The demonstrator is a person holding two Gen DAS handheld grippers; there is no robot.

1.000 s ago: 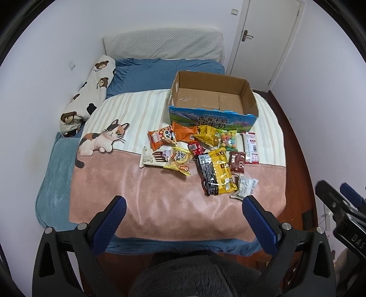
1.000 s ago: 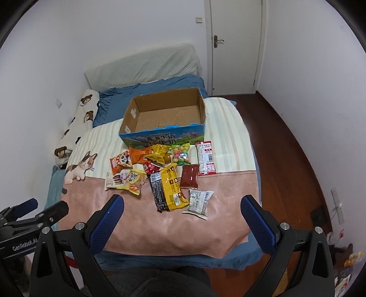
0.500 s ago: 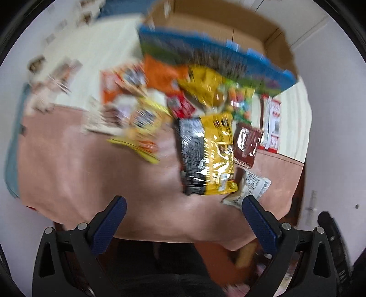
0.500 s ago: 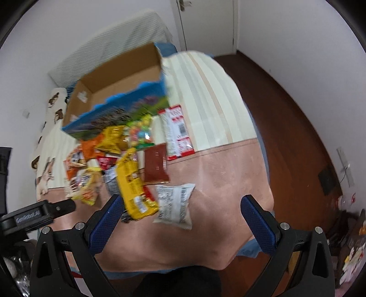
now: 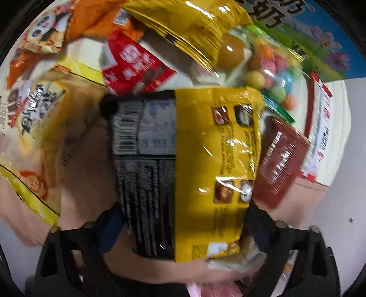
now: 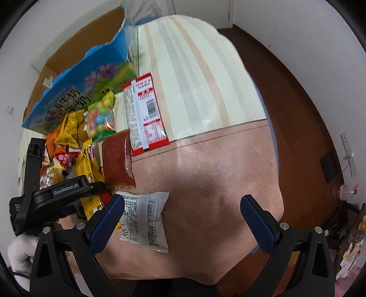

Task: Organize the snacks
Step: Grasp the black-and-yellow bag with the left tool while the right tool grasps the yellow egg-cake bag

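White walls (image 6: 297,27), dark wooden floor (image 6: 297,114), bed with striped-and-pink blanket (image 6: 217,160) (white door frame (image 6: 231,11) beyond)

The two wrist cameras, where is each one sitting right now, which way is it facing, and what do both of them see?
Left wrist: on the left gripper, pointing steeply down, close over the yellow-and-black packet, which lies between its own fingers.
Right wrist: on the right gripper, looking down at the white packet and pink blanket; its open fingers and a white-gloved hand show.
Shared: that packet, the dark red pouch, the candy bag, the blue box.
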